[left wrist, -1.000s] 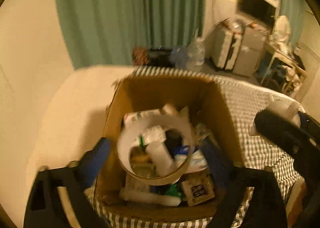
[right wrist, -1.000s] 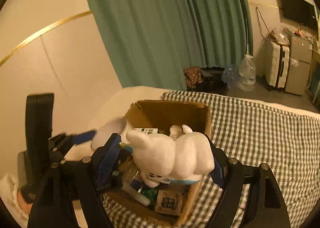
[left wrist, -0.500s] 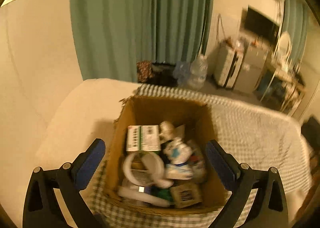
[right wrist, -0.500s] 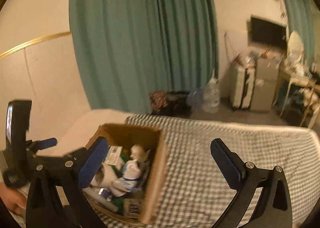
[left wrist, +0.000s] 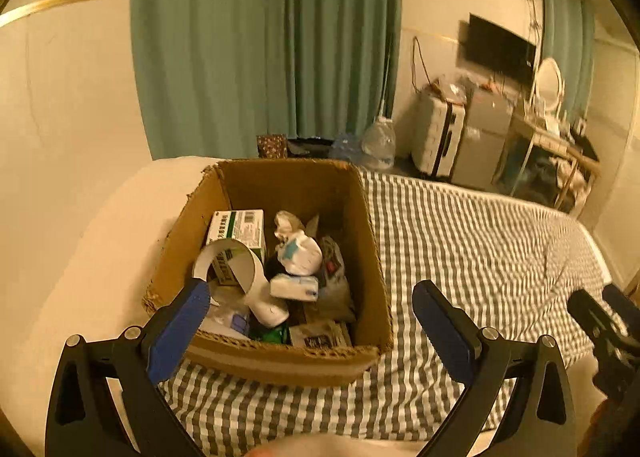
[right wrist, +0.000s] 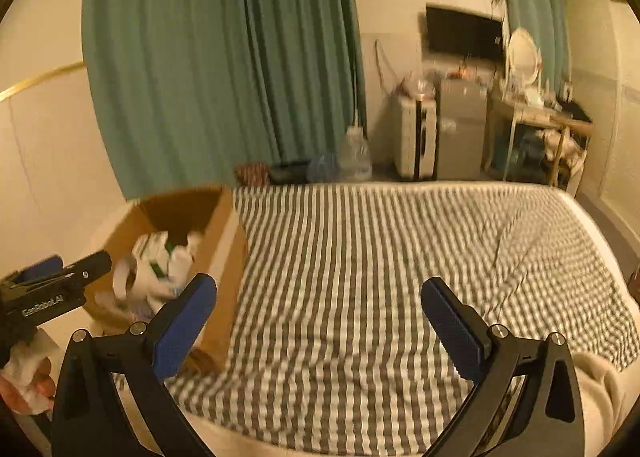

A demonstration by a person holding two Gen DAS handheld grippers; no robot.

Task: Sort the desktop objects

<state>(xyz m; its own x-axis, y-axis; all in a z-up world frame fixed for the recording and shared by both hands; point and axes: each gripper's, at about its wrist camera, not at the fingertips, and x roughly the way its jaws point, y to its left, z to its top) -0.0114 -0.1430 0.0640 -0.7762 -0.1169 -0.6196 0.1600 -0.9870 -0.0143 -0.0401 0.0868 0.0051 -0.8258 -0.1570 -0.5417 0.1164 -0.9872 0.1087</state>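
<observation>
Standing on a gray-and-white checked bedcover (left wrist: 460, 241), an open cardboard box (left wrist: 370, 245) holds the sorted clutter: a green-and-white carton (left wrist: 240, 227) leaning at the back left, a wide white tape roll (left wrist: 248, 263) tilted in front of it, a white plush toy (left wrist: 298, 251) near the middle, a small white packet (left wrist: 294, 287) just below the toy, and a dark printed sachet (left wrist: 320, 337) against the near wall. Behind the bed hang teal curtains (left wrist: 264, 45); a large water bottle (left wrist: 378, 143), a white suitcase (left wrist: 438, 137) and a wall television (left wrist: 496, 49) stand farther right.

The left tool (left wrist: 310, 313) hovers over the near edge of the box, its blue pads spread wide and empty, the left pad overlapping the box's near-left corner and the right pad over the cloth just beside the box's right wall. The tape roll sits just beyond the left pad, not touching it.

The right tool (right wrist: 318, 317) is likewise spread wide with nothing between its pads, held above bare bedcover. From its view the box (right wrist: 224, 249) lies to the left, partly behind the left pad, with the other tool's black body (right wrist: 52, 293) at the far left edge.
</observation>
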